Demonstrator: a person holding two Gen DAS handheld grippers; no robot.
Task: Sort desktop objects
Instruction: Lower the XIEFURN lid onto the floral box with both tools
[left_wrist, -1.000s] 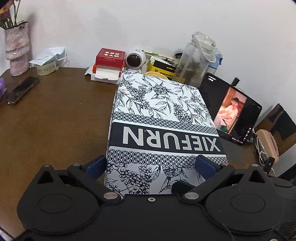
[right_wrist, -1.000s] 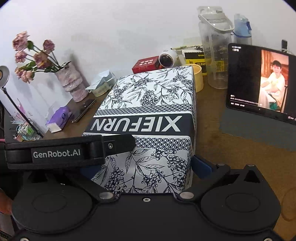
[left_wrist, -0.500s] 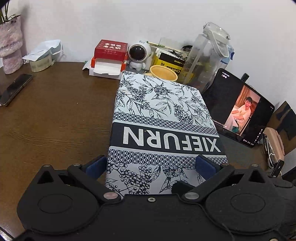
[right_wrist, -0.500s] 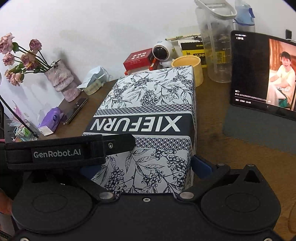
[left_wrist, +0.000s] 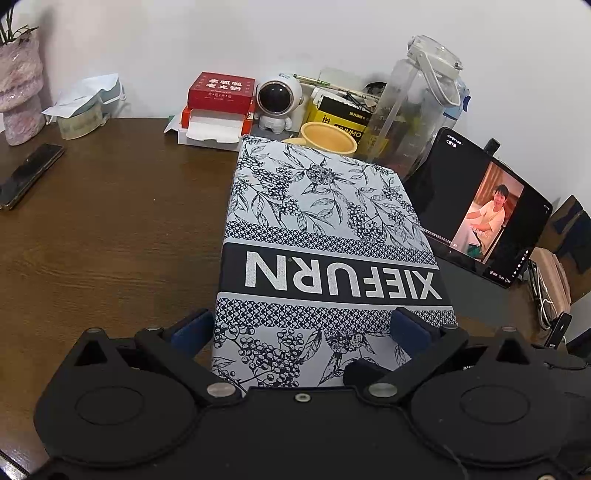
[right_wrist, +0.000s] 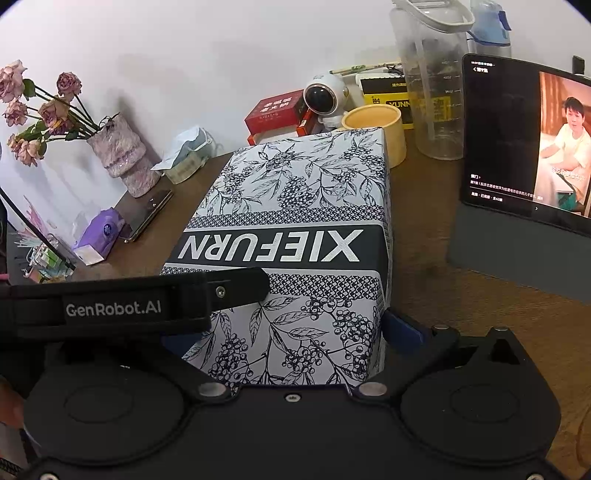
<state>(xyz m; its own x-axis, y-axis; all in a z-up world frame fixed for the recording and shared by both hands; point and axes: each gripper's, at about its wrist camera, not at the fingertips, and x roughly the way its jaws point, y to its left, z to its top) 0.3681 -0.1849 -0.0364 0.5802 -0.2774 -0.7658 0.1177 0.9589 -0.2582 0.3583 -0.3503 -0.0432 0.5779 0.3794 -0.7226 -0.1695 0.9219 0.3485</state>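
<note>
The box (left_wrist: 325, 251) is lying between the left gripper's (left_wrist: 301, 326) fingers (left_wrist: 406, 328), its length running forward from them over the table (left_wrist: 103, 229). Past its far end a roll of tape (left_wrist: 328, 138) is sitting, touching or just short of it (hard to tell which). Behind the tape, a robot figurine (left_wrist: 279, 101) and a carton (left_wrist: 345, 116) are standing by the wall; left of the figurine a small box (left_wrist: 221, 92) is resting on another. Right of the fingers a tablet (left_wrist: 484, 214) is leaning upright, with a jug (left_wrist: 413, 103) behind it. Far left of the fingers, a phone (left_wrist: 27, 173) is lying flat, a vase (left_wrist: 20, 88) standing beyond it. The right gripper's (right_wrist: 284, 328) fingers (right_wrist: 400, 328) are flanking the same box.
</note>
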